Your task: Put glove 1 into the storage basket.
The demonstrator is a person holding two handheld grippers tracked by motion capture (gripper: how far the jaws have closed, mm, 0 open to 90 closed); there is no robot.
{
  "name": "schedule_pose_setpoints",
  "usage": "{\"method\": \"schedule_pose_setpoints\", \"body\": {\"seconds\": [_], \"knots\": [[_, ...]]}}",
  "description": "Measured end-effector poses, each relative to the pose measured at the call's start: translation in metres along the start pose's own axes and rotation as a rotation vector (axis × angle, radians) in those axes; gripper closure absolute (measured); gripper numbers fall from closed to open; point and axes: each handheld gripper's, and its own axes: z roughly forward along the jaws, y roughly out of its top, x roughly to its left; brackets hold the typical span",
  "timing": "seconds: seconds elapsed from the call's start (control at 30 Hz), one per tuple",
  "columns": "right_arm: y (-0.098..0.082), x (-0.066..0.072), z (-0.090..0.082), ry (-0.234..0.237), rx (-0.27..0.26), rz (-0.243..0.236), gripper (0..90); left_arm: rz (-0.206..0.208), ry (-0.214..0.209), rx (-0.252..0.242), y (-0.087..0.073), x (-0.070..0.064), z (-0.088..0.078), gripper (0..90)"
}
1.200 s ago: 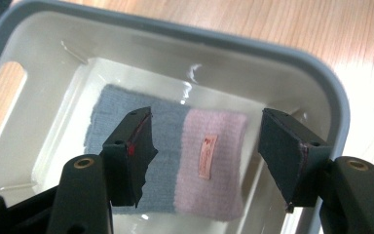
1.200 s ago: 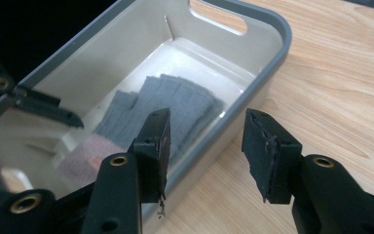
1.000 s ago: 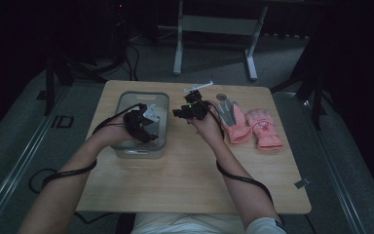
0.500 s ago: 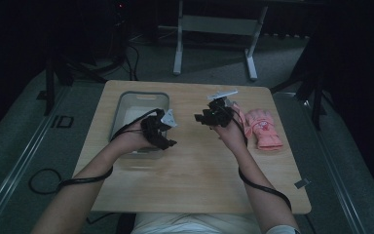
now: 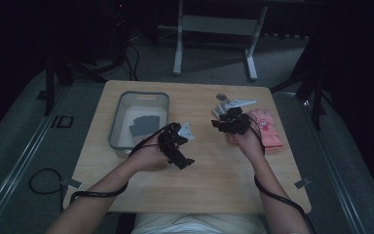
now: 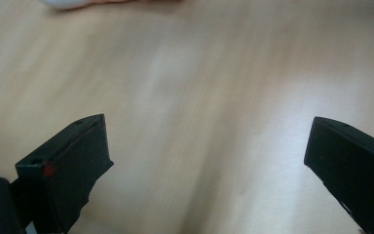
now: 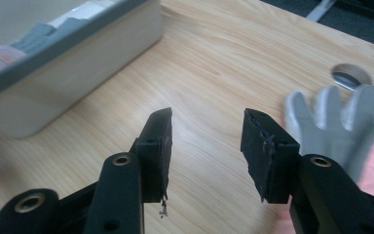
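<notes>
Broadly, the light wooden surface (image 5: 214, 180) lay bare between the shallow grey plastic bin (image 5: 141, 97) and its near edge, giving both hands free room. That bin sat toward the far left corner, with a dark grey folded cloth (image 5: 143, 126) lying inside it. Well to the right of the bin, close to the surface's right edge, lay a pink knitted glove (image 5: 268, 134), and just beside it a grey glove (image 7: 331, 122) with spread fingers.

The left gripper (image 5: 175, 144) hovered just right of the bin's near corner. Its jaws had just been opening and stood spread wide, with bare wood between them and nothing held.

The right gripper (image 5: 231, 123) hung farther right of the bin, right at the gloves. Its jaws stood partly apart, about halfway, with nothing between them; the grey glove lay just beyond the right-hand jaw in the right gripper view, not pinched.
</notes>
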Motion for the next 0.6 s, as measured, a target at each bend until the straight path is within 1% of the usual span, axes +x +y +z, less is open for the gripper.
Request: {"method": "schedule_pose_setpoints", "body": {"seconds": [0.03,0.07,0.13,0.17,0.2,0.23,0.27,0.3,0.33,0.4,0.43,0.47,0.5,0.53,0.6], "knots": [[-0.002,-0.003,-0.001,-0.007,0.0,0.004,54.5,-0.002,-0.013,-0.009,-0.001,-0.002,0.003,1.9],[-0.005,-0.008,-0.003,-0.017,-0.001,0.006,55.7,-0.014,-0.016,-0.011,-0.002,-0.003,0.005,1.8],[-0.009,-0.014,-0.005,-0.022,-0.005,0.016,57.5,-0.038,-0.036,-0.022,-0.006,-0.006,0.01,1.6],[-0.011,-0.017,-0.006,-0.029,-0.006,0.016,59.2,-0.043,-0.031,-0.03,-0.008,-0.008,0.012,1.6],[-0.013,-0.02,-0.006,-0.035,-0.001,0.013,59.7,-0.038,-0.017,-0.044,-0.011,-0.011,0.015,1.6],[-0.015,-0.025,-0.007,-0.044,0.001,0.012,60.2,-0.035,-0.015,-0.05,-0.013,-0.013,0.016,1.6],[-0.016,-0.028,-0.007,-0.052,0.001,0.013,60.6,-0.042,-0.022,-0.062,-0.016,-0.017,0.019,1.6],[-0.018,-0.034,-0.007,-0.058,0.006,0.01,60.7,-0.046,-0.023,-0.066,-0.017,-0.019,0.02,1.6],[-0.019,-0.038,-0.006,-0.065,0.008,0.006,60.8,-0.049,-0.02,-0.082,-0.02,-0.023,0.023,1.6],[-0.021,-0.05,-0.004,-0.08,0.011,0.015,61.1,-0.061,-0.023,-0.099,-0.024,-0.028,0.026,1.6],[-0.021,-0.053,-0.003,-0.087,0.008,0.02,61.2,-0.064,-0.016,-0.104,-0.027,-0.031,0.029,1.6],[-0.021,-0.053,-0.003,-0.087,0.008,0.02,61.2,-0.064,-0.016,-0.104,-0.027,-0.031,0.029,1.6],[-0.022,-0.059,-0.002,-0.098,0.01,0.019,61.2,-0.087,-0.007,-0.125,-0.033,-0.036,0.035,1.6],[-0.022,-0.068,0.001,-0.11,0.012,0.022,61.3,-0.09,-0.011,-0.127,-0.035,-0.038,0.037,1.6],[-0.021,-0.075,0.007,-0.112,0.021,0.02,61.8,-0.102,-0.005,-0.147,-0.04,-0.043,0.041,1.6]]}}
